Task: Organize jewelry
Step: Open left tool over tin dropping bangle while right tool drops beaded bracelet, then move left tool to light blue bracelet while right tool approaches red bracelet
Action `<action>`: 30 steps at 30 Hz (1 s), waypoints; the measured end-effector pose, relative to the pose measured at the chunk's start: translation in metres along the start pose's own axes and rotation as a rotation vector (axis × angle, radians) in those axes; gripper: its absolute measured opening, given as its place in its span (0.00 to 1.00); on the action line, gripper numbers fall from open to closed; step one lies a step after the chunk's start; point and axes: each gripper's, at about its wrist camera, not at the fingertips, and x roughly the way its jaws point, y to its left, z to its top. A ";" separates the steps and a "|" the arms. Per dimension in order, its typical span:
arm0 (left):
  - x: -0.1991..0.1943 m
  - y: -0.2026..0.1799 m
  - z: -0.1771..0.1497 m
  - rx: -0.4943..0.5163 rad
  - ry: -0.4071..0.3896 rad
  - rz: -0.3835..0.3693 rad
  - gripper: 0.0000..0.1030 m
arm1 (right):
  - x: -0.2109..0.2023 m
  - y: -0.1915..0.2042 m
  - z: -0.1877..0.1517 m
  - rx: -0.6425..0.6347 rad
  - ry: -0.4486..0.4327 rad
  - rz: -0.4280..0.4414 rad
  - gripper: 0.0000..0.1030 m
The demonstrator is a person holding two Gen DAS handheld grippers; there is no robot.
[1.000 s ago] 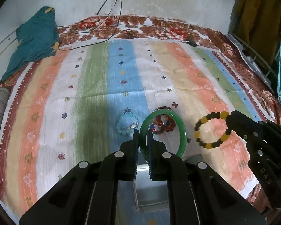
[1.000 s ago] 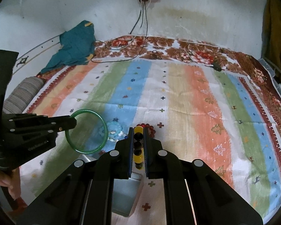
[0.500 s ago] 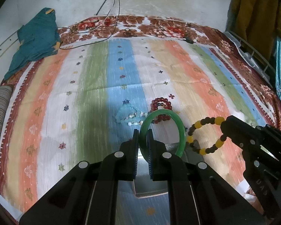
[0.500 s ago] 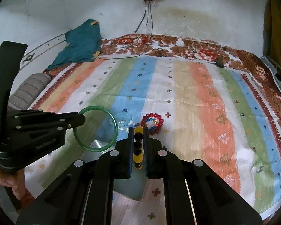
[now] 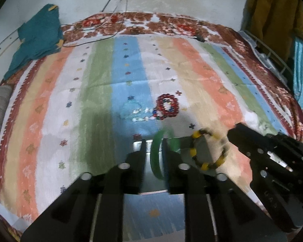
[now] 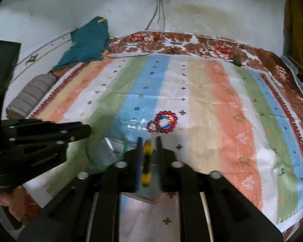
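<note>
Pinching the green bangle, the left gripper hangs over a metal box on the striped bed; the red bead bracelet lies at 12 o'clock.

From the right wrist, the right gripper clamps the yellow-and-black bracelet, the bangle at 9 o'clock.

The left gripper has its fingers parted with a green bangle standing between them; whether they touch it is blurred. Just below lies a shiny metal tray. To its right the right gripper holds a yellow and black bead bracelet over the tray's far corner. Ahead on the striped bedsheet lie a red bead bracelet and, left of that, a pale blue one.
</note>
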 end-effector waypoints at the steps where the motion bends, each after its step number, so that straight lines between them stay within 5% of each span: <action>1: 0.000 0.001 0.000 -0.003 0.001 0.006 0.31 | -0.002 -0.001 0.000 -0.006 -0.013 -0.014 0.46; 11: 0.012 0.023 0.007 -0.069 0.016 0.044 0.60 | 0.019 -0.023 0.003 0.047 0.041 -0.040 0.51; 19: 0.024 0.043 0.016 -0.145 0.031 0.066 0.69 | 0.030 -0.037 0.010 0.084 0.057 -0.045 0.58; 30: 0.044 0.046 0.029 -0.109 0.045 0.123 0.73 | 0.046 -0.049 0.021 0.115 0.049 -0.056 0.69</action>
